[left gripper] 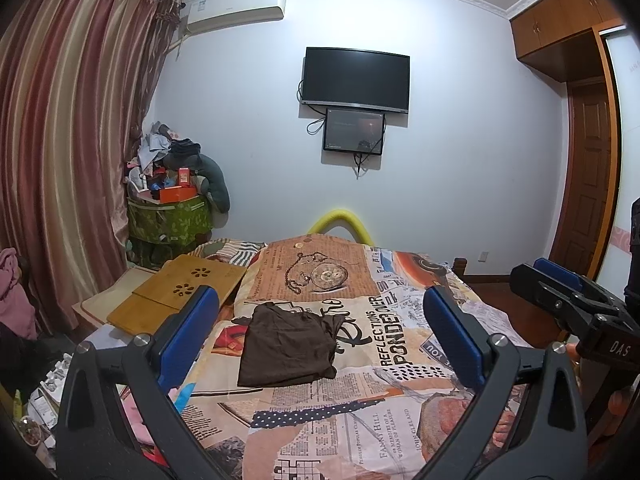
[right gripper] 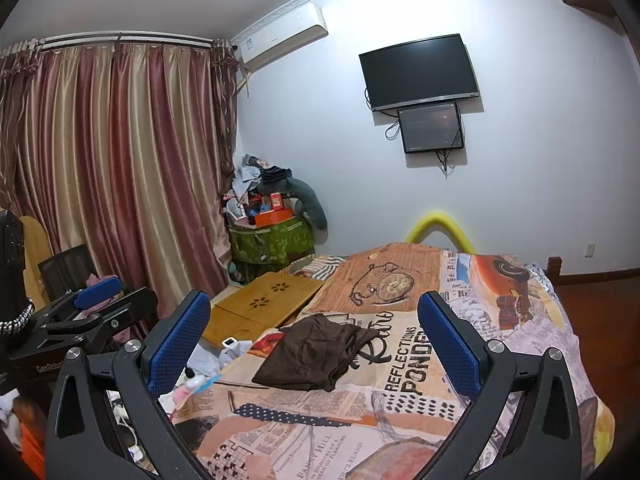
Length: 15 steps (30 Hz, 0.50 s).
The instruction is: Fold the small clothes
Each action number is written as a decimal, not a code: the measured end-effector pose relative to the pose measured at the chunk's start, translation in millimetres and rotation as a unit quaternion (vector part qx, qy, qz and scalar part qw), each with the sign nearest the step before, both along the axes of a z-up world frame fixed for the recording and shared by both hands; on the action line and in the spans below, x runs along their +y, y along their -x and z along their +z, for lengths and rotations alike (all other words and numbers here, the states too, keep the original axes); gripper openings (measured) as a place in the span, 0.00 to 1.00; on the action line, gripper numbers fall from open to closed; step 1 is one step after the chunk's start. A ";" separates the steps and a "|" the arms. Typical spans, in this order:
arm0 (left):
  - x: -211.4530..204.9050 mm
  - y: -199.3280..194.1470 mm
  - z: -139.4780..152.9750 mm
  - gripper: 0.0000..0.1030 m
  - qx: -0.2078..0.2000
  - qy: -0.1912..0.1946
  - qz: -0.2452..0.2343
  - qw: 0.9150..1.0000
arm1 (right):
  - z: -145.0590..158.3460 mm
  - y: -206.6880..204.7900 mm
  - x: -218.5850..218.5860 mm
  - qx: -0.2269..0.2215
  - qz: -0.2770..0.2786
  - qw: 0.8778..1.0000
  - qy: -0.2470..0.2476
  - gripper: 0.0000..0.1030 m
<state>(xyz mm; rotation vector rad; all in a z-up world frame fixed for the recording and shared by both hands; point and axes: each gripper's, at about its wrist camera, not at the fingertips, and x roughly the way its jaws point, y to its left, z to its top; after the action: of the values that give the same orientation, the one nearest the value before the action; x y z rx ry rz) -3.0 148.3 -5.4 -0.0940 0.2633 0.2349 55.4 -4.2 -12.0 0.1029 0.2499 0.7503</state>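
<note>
A small dark brown garment [left gripper: 290, 346] lies folded into a rough rectangle on the printed bedspread [left gripper: 360, 408]; it also shows in the right wrist view [right gripper: 316, 352]. My left gripper [left gripper: 320, 336] is open and empty, held above the bed's near end with the garment between and beyond its blue pads [left gripper: 188, 336]. My right gripper [right gripper: 314, 340] is open and empty too, raised short of the garment. The right gripper appears at the right edge of the left view [left gripper: 560, 296], and the left gripper at the left edge of the right view [right gripper: 100, 304].
A wooden lap tray [left gripper: 180, 292] lies on the bed's left side. A green basket piled with clothes and boxes [left gripper: 172, 200] stands in the corner by the curtain [left gripper: 68, 140]. A TV [left gripper: 356, 78] hangs on the far wall. Clutter lies left of the bed [right gripper: 200, 364].
</note>
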 end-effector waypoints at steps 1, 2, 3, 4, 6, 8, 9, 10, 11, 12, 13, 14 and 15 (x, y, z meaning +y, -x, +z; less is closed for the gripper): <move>-0.1 0.0 0.4 1.00 0.000 -0.001 0.000 1.000 | -0.2 0.2 -0.1 -0.001 -0.001 1.000 0.000 1.00; -0.6 -0.2 0.7 1.00 0.000 -0.001 0.000 1.000 | -0.2 0.3 -0.1 -0.001 -0.001 1.000 0.001 1.00; -1.0 -0.7 0.5 1.00 0.000 -0.002 -0.001 1.000 | -0.4 0.1 -0.3 -0.001 -0.001 1.000 0.000 1.00; -1.1 -0.8 0.7 1.00 0.000 -0.001 -0.001 1.000 | -0.3 -0.1 -0.4 -0.002 -0.002 1.000 0.000 1.00; -1.6 -1.3 0.5 1.00 0.001 -0.001 -0.001 1.000 | 0.2 -0.6 -0.5 -0.001 -0.002 1.000 0.000 1.00; -1.7 -0.8 0.3 1.00 0.000 0.001 -0.002 1.000 | 0.2 -1.3 -1.2 0.001 -0.003 1.000 -0.001 1.00; -1.2 -0.9 0.3 1.00 0.000 0.003 -0.003 1.000 | 0.4 -1.5 -1.6 0.002 -0.003 1.000 -0.002 1.00; -0.2 -1.0 0.2 1.00 -0.001 0.003 -0.004 1.000 | 0.5 -1.7 -1.9 0.003 -0.004 1.000 -0.003 1.00; -0.1 -1.2 0.1 1.00 0.000 0.004 -0.005 1.000 | 0.4 -2.0 -2.2 0.003 -0.004 1.000 -0.004 1.00; 0.2 -1.6 -0.1 1.00 0.002 0.005 -0.008 1.000 | 0.2 -2.3 -2.3 0.004 -0.004 1.000 -0.003 1.00; 0.3 -2.0 -0.3 1.00 0.004 0.005 -0.011 1.000 | -0.1 -2.4 -2.3 0.004 -0.005 1.000 -0.004 1.00; 1.6 -1.8 -0.5 1.00 0.004 0.004 -0.013 1.000 | -0.7 -2.8 -2.5 0.004 -0.004 1.000 -0.004 1.00; 1.4 -1.8 -0.5 1.00 0.005 0.003 -0.012 1.000 | -0.5 -3.1 -2.4 0.005 -0.004 1.000 -0.004 1.00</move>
<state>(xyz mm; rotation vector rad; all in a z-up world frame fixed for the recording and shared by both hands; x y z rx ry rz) -1.2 149.7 -5.9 -0.0953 0.2741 0.2100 58.4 -6.5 -12.4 0.1153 0.2563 0.7433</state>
